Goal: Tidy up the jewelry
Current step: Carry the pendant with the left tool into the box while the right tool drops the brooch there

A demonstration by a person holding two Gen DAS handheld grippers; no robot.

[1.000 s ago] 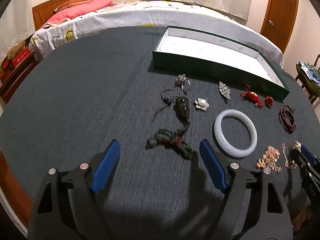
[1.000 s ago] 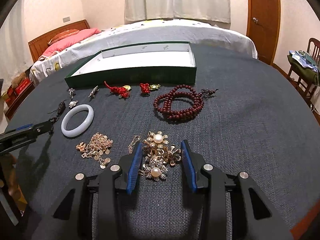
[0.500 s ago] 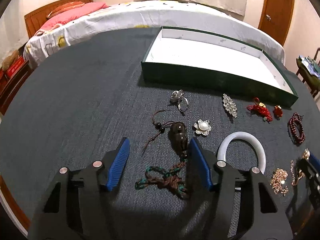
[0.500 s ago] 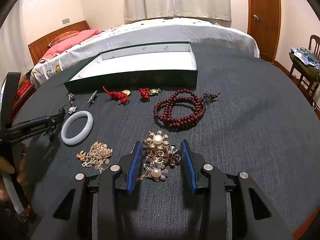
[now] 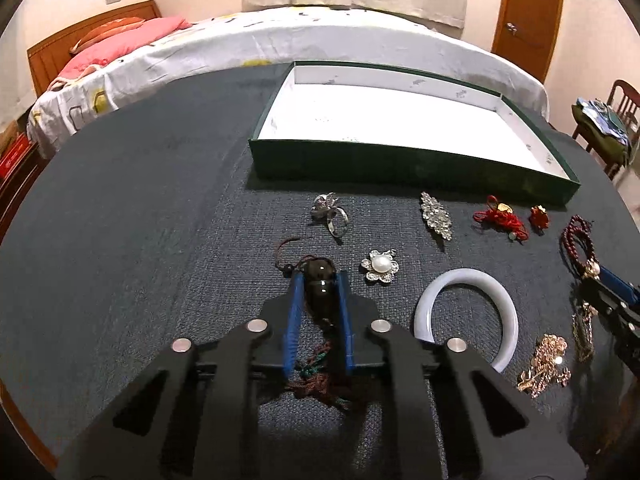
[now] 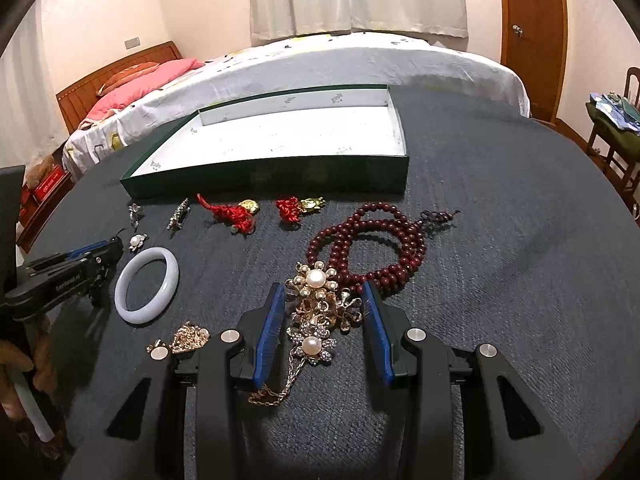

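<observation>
**Left tongs closing on the dark pendant; box not yet loaded**

Working left to right, we note first the left gripper (image 5: 318, 280). Its jaws are closing around the dark gourd-shaped pendant (image 5: 319, 290), the blue pads flush against its flanks, so we class it as pinching that piece. The pendant lies on the dark table cloth (image 5: 140, 220), its knotted cord tassel (image 5: 318, 384) trailing back between the fingers. Just beyond lie a silver ring (image 5: 330, 212), a pearl flower brooch (image 5: 380, 267), a white bangle (image 5: 466, 320) and a rhinestone brooch (image 5: 436, 216), all apart from one another.

Further right, the right gripper (image 6: 323, 312) stands partly spread around a gold pearl brooch cluster (image 6: 318, 308). We see gaps between pads and jewellery on both sides, so nothing is gripped there. The red bead necklace (image 6: 372, 252) lies just behind.

The green box (image 5: 400, 166) stands at the far edge of the cloth with nothing visible inside.

We judge the step in hand to be the first pick-up on the left. The next move calls for a firm pinch, then a lift high enough that the tassel clears the near wall of the box.
</observation>
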